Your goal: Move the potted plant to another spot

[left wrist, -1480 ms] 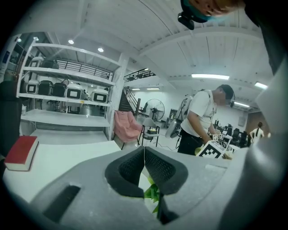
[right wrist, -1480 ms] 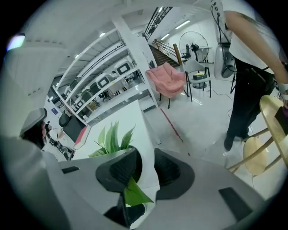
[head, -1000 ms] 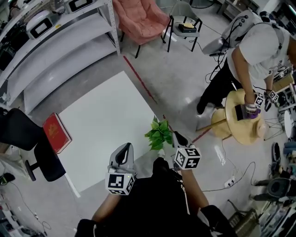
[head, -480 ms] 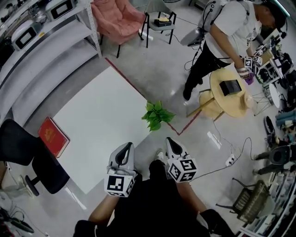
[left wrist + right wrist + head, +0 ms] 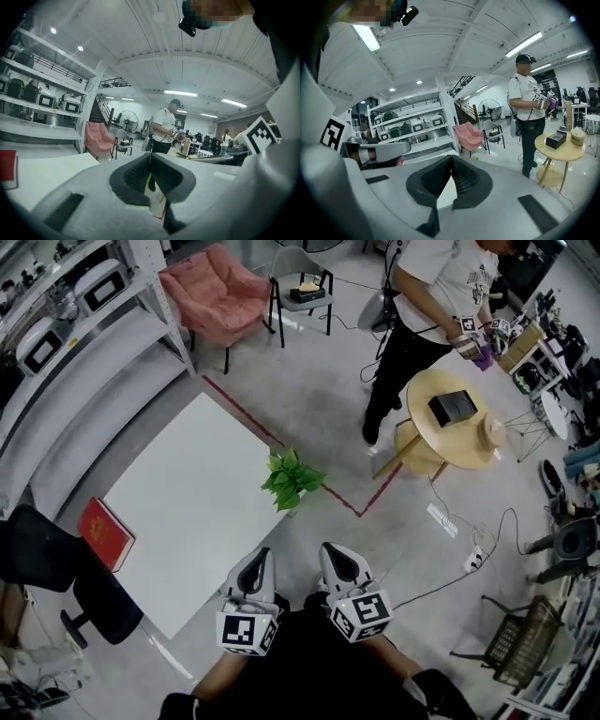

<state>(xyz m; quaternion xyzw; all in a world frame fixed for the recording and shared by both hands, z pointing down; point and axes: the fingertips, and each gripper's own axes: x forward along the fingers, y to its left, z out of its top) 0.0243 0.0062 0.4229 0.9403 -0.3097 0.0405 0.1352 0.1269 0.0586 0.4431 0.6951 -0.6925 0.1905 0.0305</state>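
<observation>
Nearest to me, both claws hang level just short of the white surface, each carrying its marker cube of black-and-white squares. The left claw is closed on nothing; its own view shows the dark ribbed pads meeting in a thin seam. The right claw is the same, pads pressed together and empty.

The potted plant sits at the white surface's right-hand corner, well ahead of both claws and touched by neither. From the head view I cannot tell whether its pot stands on that corner or on the floor just beside it. Only the head view shows the plant's leaves clearly.

A red book lies at the white surface's left edge; the left gripper view catches it as a red strip. Any print on its cover is too small for me to read. A black chair stands just off that same edge.

A red tape line runs along the floor beside the surface's right edge. Beyond it stands a round wooden surface bearing a black box, and a person stands beside that. Past the white surface's far side is a pink chair. The right gripper view alone shows the appliances lined up on the shelving.
</observation>
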